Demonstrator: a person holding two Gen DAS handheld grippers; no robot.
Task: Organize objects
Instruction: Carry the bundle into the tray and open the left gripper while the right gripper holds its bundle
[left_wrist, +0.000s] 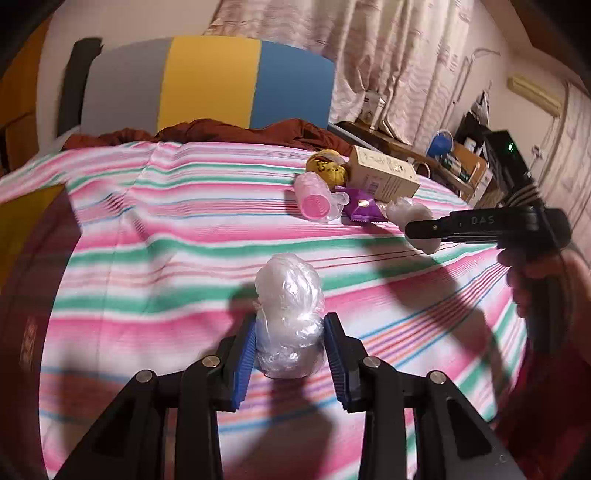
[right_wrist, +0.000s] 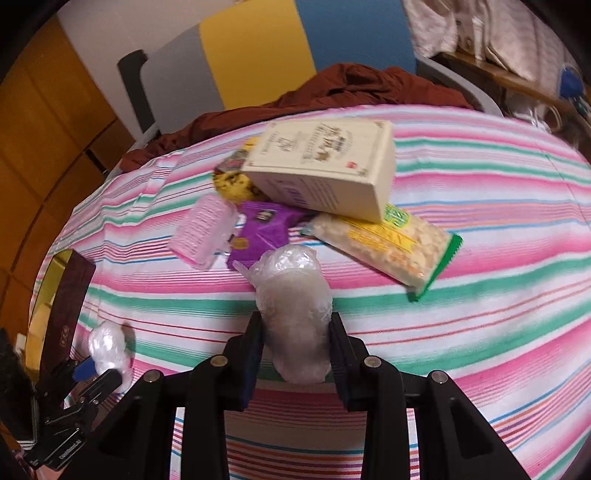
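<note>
The left gripper pinches a clear plastic bundle between its blue pads above the striped sheet. The right gripper clamps a second bundle likewise. Only the right view shows the snack bag under the box. Beyond lie the pink cup, purple packet and headboard.
</note>
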